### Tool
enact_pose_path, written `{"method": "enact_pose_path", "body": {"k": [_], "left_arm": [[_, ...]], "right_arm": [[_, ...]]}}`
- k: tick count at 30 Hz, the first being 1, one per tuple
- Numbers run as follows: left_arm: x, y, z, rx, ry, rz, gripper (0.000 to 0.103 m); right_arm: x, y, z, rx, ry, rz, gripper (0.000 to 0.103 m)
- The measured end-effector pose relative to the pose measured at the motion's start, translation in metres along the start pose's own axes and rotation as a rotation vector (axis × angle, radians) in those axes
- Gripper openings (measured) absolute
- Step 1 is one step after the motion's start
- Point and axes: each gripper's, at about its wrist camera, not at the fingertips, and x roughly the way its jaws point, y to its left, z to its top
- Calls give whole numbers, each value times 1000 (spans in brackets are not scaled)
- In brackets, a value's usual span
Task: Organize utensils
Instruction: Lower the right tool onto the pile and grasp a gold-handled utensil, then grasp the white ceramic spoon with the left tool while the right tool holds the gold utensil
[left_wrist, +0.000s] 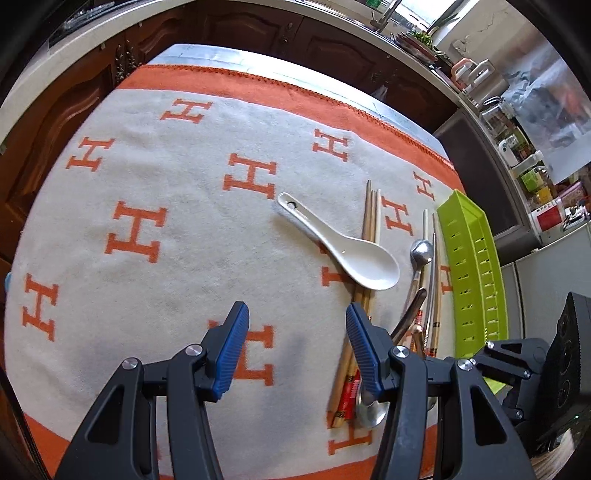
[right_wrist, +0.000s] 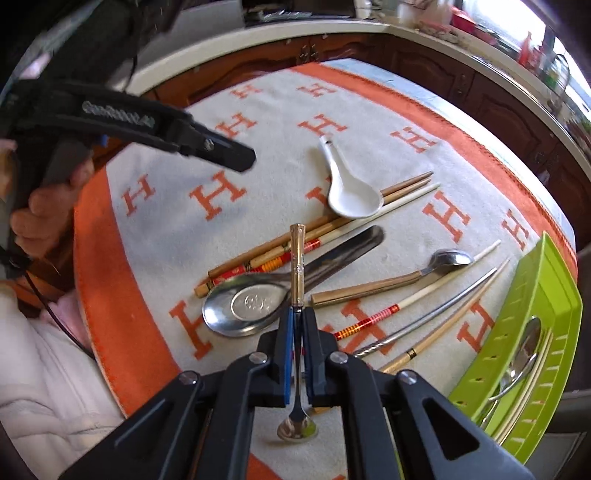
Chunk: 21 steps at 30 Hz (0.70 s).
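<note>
Right wrist view looks down on a white blanket (right_wrist: 166, 229) patterned with orange H letters, spread over the table and strewn with utensils. A green tray (right_wrist: 532, 332) sits at the blanket's right edge and already holds a metal spoon and a few pale chopsticks. A large steel spoon (right_wrist: 258, 299) lies near the middle, its handle running up and to the right, with a bundle of wooden chopsticks (right_wrist: 295, 236) just beyond it and a white ceramic spoon (right_wrist: 351, 192) resting across their far ends. A gold-handled spoon (right_wrist: 406, 277) and several loose chopsticks lie between the steel spoon and the tray. The right gripper (right_wrist: 297, 343) is clenched on a small spoon (right_wrist: 297, 266) with a gold handle: the blue pads press its thin neck from both sides, the handle sticks out forward past the fingertips, and the little bowl hangs below the jaws toward the camera. The left gripper (left_wrist: 295, 339) hovers over bare blanket with its blue pads released and well apart, nothing between them; in the left wrist view, the chopstick bundle and the steel spoon lie just beside and partly under its right finger (left_wrist: 364, 354), while the ceramic spoon lies ahead of it and the tray stands farther right. A hand (right_wrist: 44, 206) grips the left gripper's handle at the left edge.
</note>
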Motion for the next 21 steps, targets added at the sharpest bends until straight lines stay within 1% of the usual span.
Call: {"method": "enact_pose_path", "body": {"k": [3, 6, 8, 10, 13, 18, 21], "left_arm": [[19, -1, 14, -65, 29, -59, 53], [40, -1, 24, -141, 61, -93, 51], [51, -3, 27, -171, 78, -111, 51], [55, -9, 31, -171, 68, -104, 51], [63, -20, 36, -167, 83, -93, 51], [74, -40, 42, -132, 82, -55, 51], [76, -46, 45, -117, 70, -33, 51]], "right_arm": [[-15, -15, 0, 102, -62, 24, 4], [-28, -31, -1, 207, -128, 55, 4], [-34, -38, -3, 261, -165, 72, 4], [-38, -45, -4, 304, -191, 81, 4], [-39, -52, -7, 349, -212, 89, 4], [-35, -61, -13, 406, -231, 108, 4], [-33, -64, -16, 419, -234, 113, 4]]}}
